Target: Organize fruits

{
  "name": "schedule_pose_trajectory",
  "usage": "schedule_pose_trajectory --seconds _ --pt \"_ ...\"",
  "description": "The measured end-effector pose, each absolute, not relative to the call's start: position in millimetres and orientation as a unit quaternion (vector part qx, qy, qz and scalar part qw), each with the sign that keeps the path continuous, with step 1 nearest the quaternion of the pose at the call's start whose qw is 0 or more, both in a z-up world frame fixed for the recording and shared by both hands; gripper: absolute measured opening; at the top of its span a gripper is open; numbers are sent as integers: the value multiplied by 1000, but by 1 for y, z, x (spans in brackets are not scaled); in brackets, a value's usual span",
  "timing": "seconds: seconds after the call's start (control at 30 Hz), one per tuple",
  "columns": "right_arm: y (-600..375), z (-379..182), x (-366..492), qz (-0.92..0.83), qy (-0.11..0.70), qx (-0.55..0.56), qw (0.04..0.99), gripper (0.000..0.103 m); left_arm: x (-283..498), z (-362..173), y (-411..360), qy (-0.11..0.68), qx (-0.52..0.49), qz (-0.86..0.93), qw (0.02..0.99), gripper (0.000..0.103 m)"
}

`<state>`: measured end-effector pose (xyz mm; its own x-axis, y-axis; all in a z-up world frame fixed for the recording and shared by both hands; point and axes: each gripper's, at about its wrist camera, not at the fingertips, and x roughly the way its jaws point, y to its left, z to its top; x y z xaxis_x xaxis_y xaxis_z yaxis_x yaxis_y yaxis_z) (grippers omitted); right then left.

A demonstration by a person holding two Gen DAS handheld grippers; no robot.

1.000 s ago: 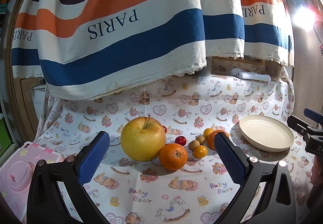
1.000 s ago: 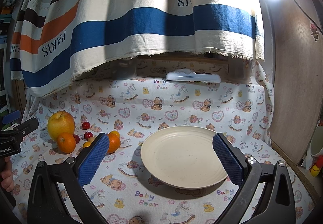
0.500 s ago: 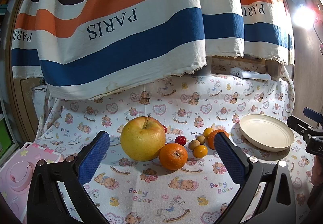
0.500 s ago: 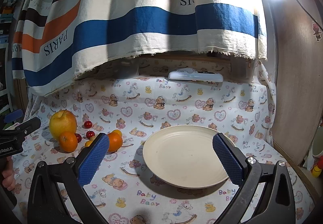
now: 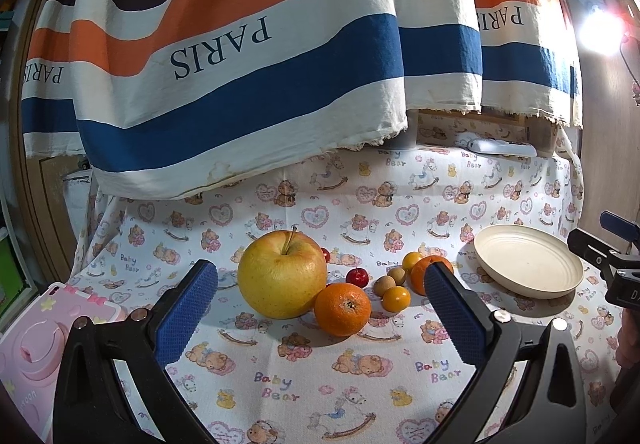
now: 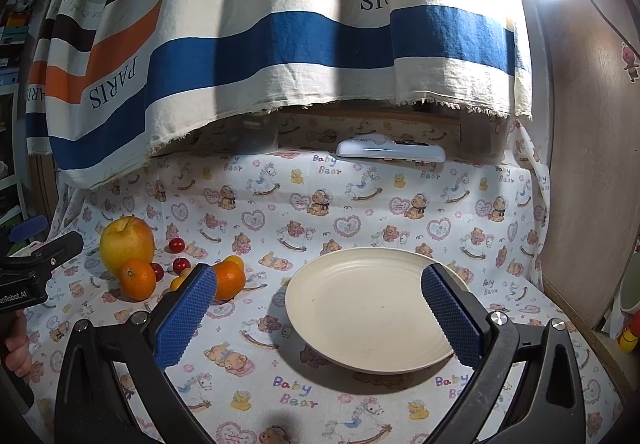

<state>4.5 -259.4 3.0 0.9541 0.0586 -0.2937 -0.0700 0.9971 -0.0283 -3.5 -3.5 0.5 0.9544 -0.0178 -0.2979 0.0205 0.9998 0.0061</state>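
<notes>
A big yellow apple (image 5: 282, 274) sits on the bear-print cloth with an orange (image 5: 342, 308) touching its right side. Behind them lie a second orange (image 5: 420, 274), small red fruits (image 5: 357, 277), brown ones (image 5: 384, 286) and small yellow ones (image 5: 396, 298). My left gripper (image 5: 320, 308) is open and empty, just in front of the apple and orange. An empty cream plate (image 6: 372, 304) lies to the right of the fruit. My right gripper (image 6: 316, 308) is open and empty over the plate's near side. The apple (image 6: 127, 250) and oranges (image 6: 138, 279) show at the right wrist view's left.
A striped "PARIS" cloth (image 5: 240, 43) hangs over the back of the table. A white remote-like bar (image 6: 390, 152) lies at the back. A pink toy (image 5: 40, 336) sits at the far left. A wooden wall (image 6: 592, 163) bounds the right side.
Both views shift very slightly; the right gripper has drifted a little to the left. Fruit and plate have not moved, and both grippers stay open.
</notes>
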Motion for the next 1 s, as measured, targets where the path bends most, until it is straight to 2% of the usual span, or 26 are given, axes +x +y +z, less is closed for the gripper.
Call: schedule_pose_trajectory --seconds 1.0 --pt "-261 2 6 33 150 -19 988 103 -3 0 1 153 4 -8 988 103"
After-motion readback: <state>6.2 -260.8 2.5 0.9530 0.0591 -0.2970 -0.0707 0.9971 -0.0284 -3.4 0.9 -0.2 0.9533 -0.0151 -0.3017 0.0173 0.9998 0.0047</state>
